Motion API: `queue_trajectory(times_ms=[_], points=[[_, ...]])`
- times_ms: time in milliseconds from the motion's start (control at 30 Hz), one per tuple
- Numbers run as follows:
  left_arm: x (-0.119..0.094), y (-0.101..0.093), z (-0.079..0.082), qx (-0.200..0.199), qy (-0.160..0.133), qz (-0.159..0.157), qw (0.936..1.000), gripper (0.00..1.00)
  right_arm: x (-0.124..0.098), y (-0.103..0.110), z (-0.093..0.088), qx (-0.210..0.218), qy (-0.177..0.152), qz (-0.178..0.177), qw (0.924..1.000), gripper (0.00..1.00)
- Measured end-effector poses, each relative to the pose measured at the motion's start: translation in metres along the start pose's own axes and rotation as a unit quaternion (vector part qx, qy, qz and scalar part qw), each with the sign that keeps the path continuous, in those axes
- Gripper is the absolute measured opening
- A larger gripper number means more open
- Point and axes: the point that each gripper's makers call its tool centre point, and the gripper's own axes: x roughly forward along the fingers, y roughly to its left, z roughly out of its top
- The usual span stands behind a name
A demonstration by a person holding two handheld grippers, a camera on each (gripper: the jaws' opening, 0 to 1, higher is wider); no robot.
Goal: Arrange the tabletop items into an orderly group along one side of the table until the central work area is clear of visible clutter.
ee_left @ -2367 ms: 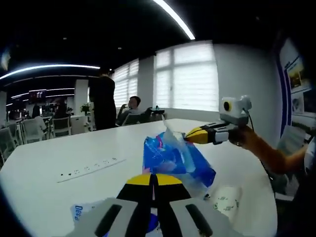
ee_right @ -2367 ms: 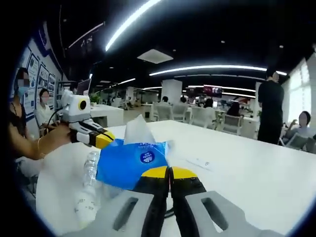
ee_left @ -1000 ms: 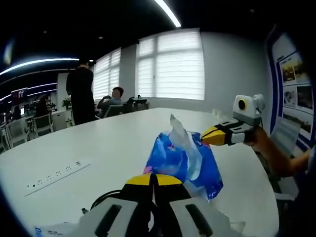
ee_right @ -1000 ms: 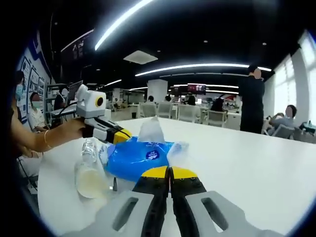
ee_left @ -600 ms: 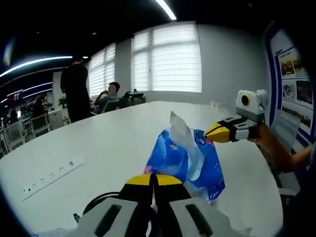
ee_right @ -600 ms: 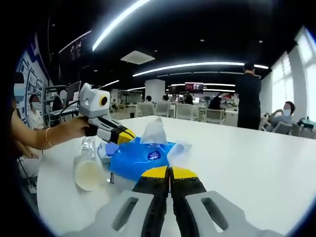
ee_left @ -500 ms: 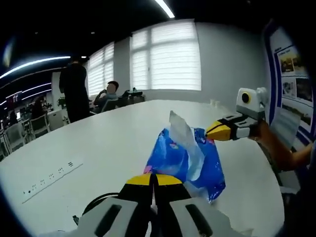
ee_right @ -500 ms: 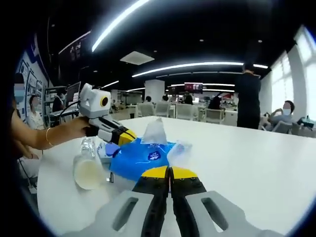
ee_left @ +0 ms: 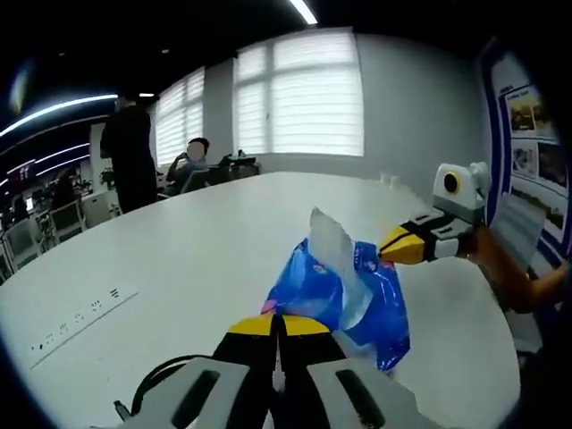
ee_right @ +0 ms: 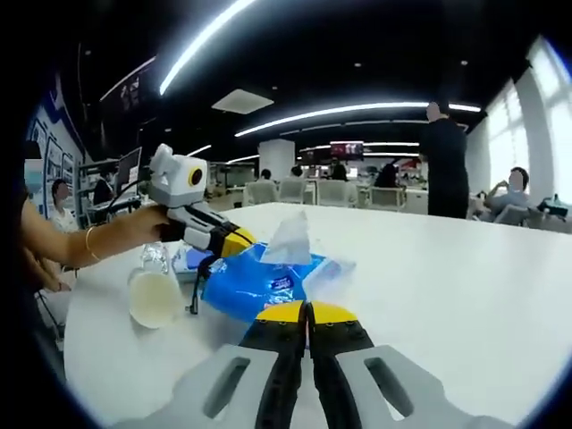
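We've carried the blue tissue pack (ee_left: 344,290) further across the table (ee_left: 179,241), both grippers pinching its ends, left gripper (ee_left: 277,329) bottom center, right gripper (ee_right: 307,315) bottom center; bottle (ee_right: 154,290) at left, so it nears the group.

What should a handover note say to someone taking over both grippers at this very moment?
Left gripper: shut on the near edge of the blue tissue pack.
Right gripper: shut on the pack's opposite edge, so both carry it above the white table.
A clear bottle and a black cable lie on the table near the pack.
Done: pack picked up.
Left: set it down along one side, then group the rest there.
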Motion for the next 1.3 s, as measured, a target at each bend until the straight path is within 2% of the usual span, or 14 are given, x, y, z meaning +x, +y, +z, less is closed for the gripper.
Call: queue_trajectory(times_ms=[200,433,800,967,1300], points=[[0.004,0.006,-0.006,-0.009,0.004,0.003,0.9999,0.0,0.006,0.003,-0.01,0.008,0.002,0.011,0.9999,0.0],[0.005,0.008,-0.011,-0.011,0.011,0.006,0.9999,0.0,0.009,0.001,-0.013,0.024,-0.003,0.012,0.9996,0.0],[0.011,0.014,-0.019,-0.015,0.02,0.012,0.9996,0.0,0.016,0.001,-0.023,0.028,0.005,0.017,0.9994,0.0],[0.013,0.015,-0.026,-0.002,0.03,0.017,0.9994,0.0,0.019,0.003,-0.025,0.03,0.01,0.016,0.9994,0.0],[0.012,0.019,-0.027,-0.014,0.028,0.022,0.9993,0.0,0.02,0.0,-0.026,0.034,0.009,0.013,0.9993,0.0]])
